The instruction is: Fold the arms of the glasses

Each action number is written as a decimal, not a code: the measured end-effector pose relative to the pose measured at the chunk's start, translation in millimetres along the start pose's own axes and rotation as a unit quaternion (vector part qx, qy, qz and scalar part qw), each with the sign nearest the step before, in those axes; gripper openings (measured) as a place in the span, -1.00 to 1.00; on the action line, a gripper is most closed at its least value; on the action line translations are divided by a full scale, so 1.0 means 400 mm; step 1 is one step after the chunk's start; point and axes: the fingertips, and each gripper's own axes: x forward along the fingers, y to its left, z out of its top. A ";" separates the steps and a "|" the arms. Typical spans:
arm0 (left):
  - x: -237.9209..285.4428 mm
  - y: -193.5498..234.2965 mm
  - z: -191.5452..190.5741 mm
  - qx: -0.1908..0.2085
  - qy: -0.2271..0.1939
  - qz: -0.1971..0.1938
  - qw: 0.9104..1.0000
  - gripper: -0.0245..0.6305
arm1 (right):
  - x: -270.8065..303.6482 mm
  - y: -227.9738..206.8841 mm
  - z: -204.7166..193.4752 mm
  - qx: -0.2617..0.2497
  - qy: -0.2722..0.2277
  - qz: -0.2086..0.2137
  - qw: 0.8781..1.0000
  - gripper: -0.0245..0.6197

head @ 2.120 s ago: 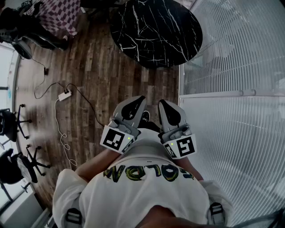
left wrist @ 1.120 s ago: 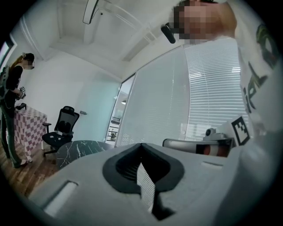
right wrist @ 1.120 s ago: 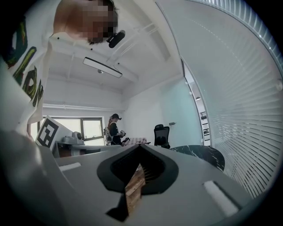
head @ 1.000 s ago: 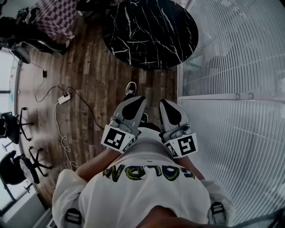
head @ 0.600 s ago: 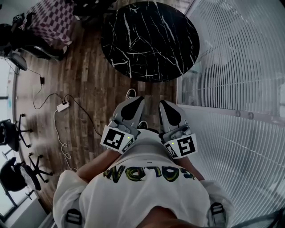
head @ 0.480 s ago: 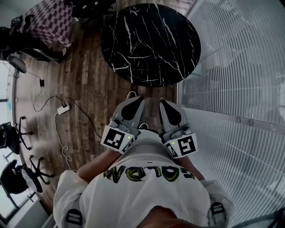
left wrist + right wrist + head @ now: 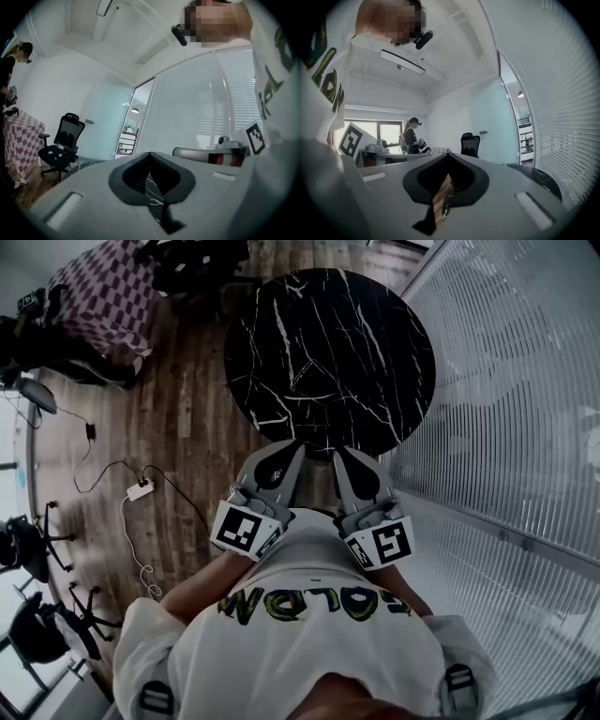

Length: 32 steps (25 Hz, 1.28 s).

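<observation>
Below the head camera: forearms tucked against the torso, left gripper [image 7: 289,450] and right gripper [image 7: 343,456] side by side, held level, tips over the near rim of the round black marble bench [image 7: 328,343]. Shirt [image 7: 309,604] lettering is yellow-green, upside down, not legible.
Left gripper view: fingers [image 7: 123,177] pressed together, nothing pinched; marble shows through the notch.
Right gripper view: fingers [image 7: 417,180] pressed together, empty; brown wood shows through the notch.
Glasses not made out in any view

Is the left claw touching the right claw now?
Apart. The head view shows a clear gap between the left claw and the right claw, held side by side.
</observation>
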 end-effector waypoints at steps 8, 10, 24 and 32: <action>0.063 0.128 0.028 -0.007 0.005 -0.009 1.000 -0.92 | 0.139 -0.028 0.004 -0.002 0.007 -0.006 1.000 -0.92; 0.078 0.140 0.027 -0.009 0.008 -0.011 1.000 -0.93 | 0.155 -0.041 0.003 -0.001 0.010 -0.009 1.000 -0.92; 0.158 0.151 -0.061 -0.021 0.057 -0.010 0.998 -0.92 | 0.166 -0.154 -0.047 0.009 0.046 -0.016 0.999 -0.92; 0.219 0.212 -0.165 -0.022 0.115 -0.005 0.993 -0.92 | 0.204 -0.252 -0.129 -0.006 0.083 -0.022 0.996 -0.92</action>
